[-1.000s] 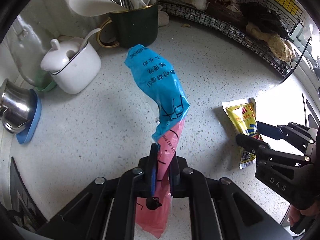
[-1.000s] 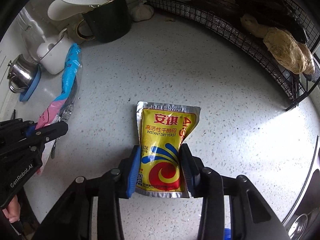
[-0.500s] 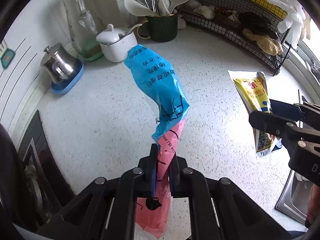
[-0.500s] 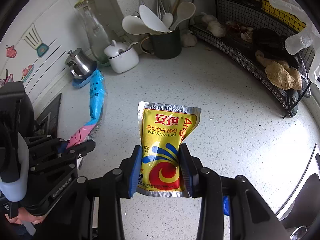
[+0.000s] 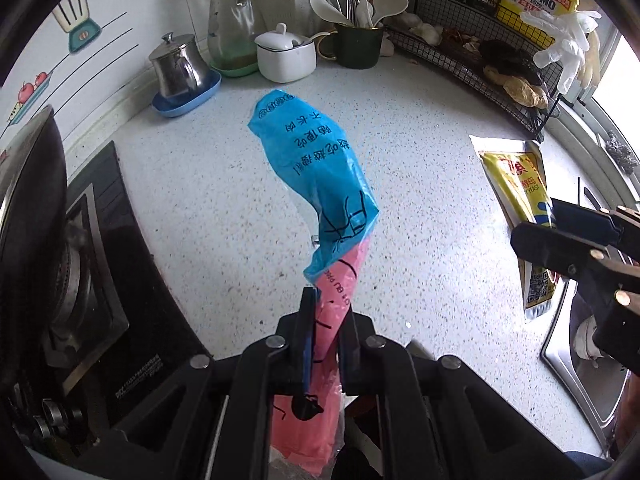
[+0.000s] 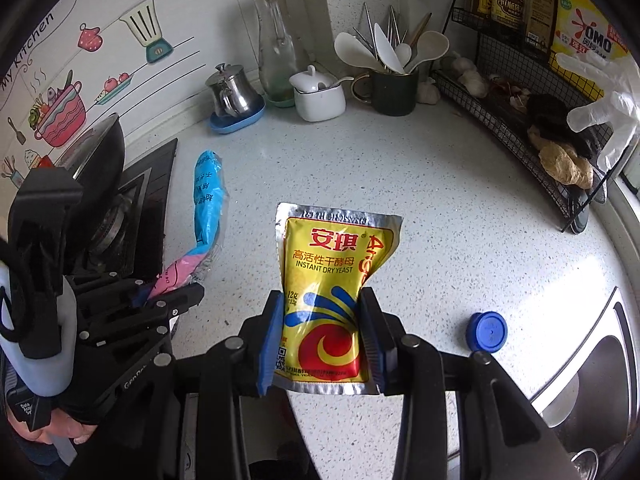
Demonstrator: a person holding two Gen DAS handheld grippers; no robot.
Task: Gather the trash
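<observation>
My left gripper (image 5: pixel 326 320) is shut on a blue and pink plastic wrapper (image 5: pixel 316 168) and holds it up above the speckled counter (image 5: pixel 420 208). The wrapper also shows in the right wrist view (image 6: pixel 206 196), with the left gripper (image 6: pixel 168 292) at the left. My right gripper (image 6: pixel 322 320) is shut on a yellow yeast packet (image 6: pixel 332 268), lifted off the counter (image 6: pixel 460 216). The packet (image 5: pixel 520 192) and right gripper (image 5: pixel 556 224) show at the right of the left wrist view. A blue bottle cap (image 6: pixel 486 330) lies on the counter right of the packet.
A gas stove (image 5: pixel 80 280) with a black wok (image 6: pixel 100 152) is at the left. At the back stand a steel pot (image 5: pixel 176 68), glass carafe (image 6: pixel 276 40), white sugar bowl (image 5: pixel 284 56) and utensil cup (image 6: pixel 392 84). A wire rack (image 6: pixel 520 92) runs along the right, a sink (image 6: pixel 592 360) lower right.
Both grippers have risen and pulled back from the counter with their items; the yeast packet left the counter. More of the stove, wall and sink has come into view.
</observation>
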